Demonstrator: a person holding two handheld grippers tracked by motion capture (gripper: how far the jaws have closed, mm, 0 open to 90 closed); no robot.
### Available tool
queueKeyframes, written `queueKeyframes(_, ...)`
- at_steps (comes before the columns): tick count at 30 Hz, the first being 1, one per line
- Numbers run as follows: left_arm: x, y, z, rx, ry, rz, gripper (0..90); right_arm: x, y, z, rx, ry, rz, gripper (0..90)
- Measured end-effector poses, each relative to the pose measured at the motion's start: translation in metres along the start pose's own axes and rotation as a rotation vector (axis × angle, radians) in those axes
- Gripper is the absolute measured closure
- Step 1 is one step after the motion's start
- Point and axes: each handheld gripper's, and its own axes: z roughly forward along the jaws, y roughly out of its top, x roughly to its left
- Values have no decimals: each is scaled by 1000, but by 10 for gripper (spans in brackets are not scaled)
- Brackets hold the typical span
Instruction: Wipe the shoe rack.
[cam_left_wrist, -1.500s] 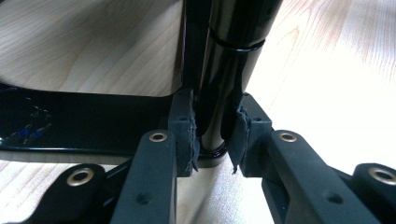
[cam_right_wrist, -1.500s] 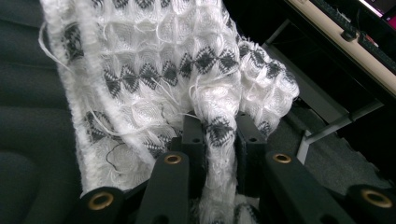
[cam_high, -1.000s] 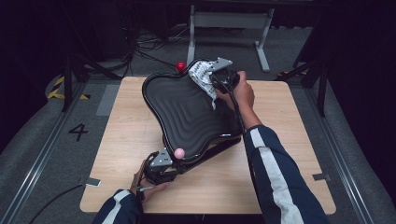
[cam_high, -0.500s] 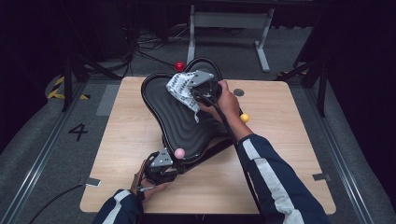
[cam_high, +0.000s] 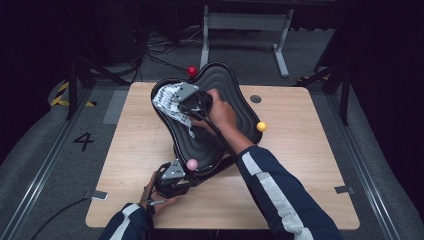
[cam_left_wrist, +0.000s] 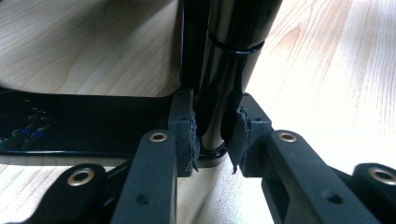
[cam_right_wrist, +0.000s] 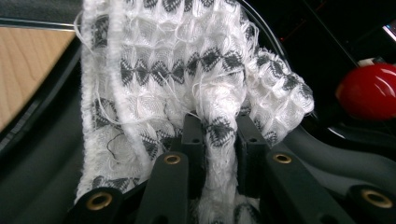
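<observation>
A black ribbed tray with three lobes stands tilted on the wooden table, tipped with a red ball, a yellow ball and a pink ball. My right gripper is shut on a white cloth with grey pattern, pressed against the tray's upper left edge. In the right gripper view the cloth bunches between the jaws of the right gripper, and the red ball lies beyond. My left gripper is shut on the tray's black post at the left gripper pads.
The wooden table has bare surface right of and in front of the tray. A dark round mark sits near its far edge. A metal stand and cables lie on the floor behind.
My right gripper has carried the cloth leftward across the tray, from its right lobe to its upper left edge. The yellow ball has come into sight. The left gripper has stayed put.
</observation>
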Motion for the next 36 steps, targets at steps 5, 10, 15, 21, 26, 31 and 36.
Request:
queueKeyframes(5,0,0,0,-1,0,-1,726,3,2,0,1,0,-11,778)
queueKeyframes(10,1,0,0,-1,-2,-3,725,-7,-8,-2,-9,21,33,777)
queueKeyframes(15,1,0,0,-2,-2,-1,725,-25,-24,-5,22,-26,67,778)
queueKeyframes(21,1,0,0,-4,-5,-6,725,-48,-45,-8,47,-74,124,778)
queueKeyframes(26,1,0,0,-6,-4,-2,725,-67,-65,-12,84,-126,161,777)
queueKeyframes(31,1,0,0,-8,-8,-6,724,-85,-87,-16,109,-183,229,773)
queueKeyframes(36,1,0,-1,-3,-9,-10,723,-93,-106,-19,114,-215,243,778)
